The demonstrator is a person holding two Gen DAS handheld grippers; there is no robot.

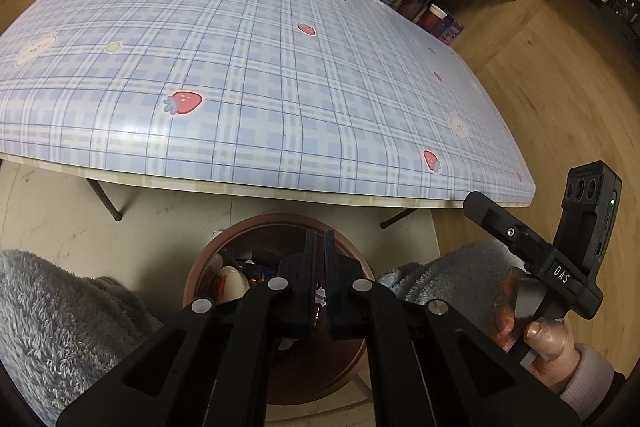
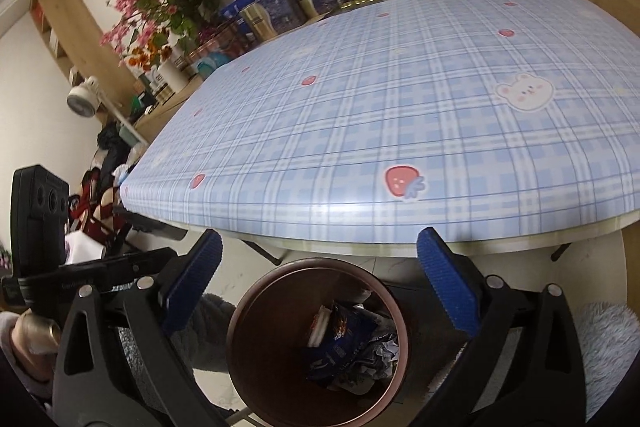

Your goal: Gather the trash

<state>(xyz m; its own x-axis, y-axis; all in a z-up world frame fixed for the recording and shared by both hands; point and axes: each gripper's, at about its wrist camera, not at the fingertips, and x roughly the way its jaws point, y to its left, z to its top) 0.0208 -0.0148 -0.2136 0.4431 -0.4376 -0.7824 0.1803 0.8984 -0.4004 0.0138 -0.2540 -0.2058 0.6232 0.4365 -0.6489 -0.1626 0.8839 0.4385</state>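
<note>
Below the near edge of the table, both grippers hang over the round, dark-brown plastic waste bin (image 2: 256, 311) standing on the pale floor between the person's knees, which are wrapped in grey fleecy cloth (image 1: 48, 311).

On the left side, the left gripper (image 1: 319, 291) has its black fingers pressed almost together. A scrap of something white and crinkled shows in the narrow slit between them, but I cannot tell whether it is pinched there or simply lies in the bin behind. Under it, at the bin's left wall, sits a smooth, cream, egg-shaped object (image 1: 232, 283).

Moving right, the right gripper (image 2: 320, 279) is spread wide and holds nothing; its ribbed blue pads (image 2: 448, 287) frame the bin's mouth. Inside lies the collected trash: a glossy dark-blue crumpled foil wrapper (image 2: 344, 343), creased grey-white paper wads (image 2: 380, 351) to its right, and a small white-and-red piece (image 2: 320, 327) at its left edge.

Above, the glossy blue-and-white plaid tablecloth with printed strawberries (image 2: 400, 131) shows no litter on the part in view.

I judge this to be the drop step, near the end of the job. If the left gripper does carry a scrap, the next move calls for parting its fingers over the opening; otherwise both should lift and scan the table for leftovers.
</note>
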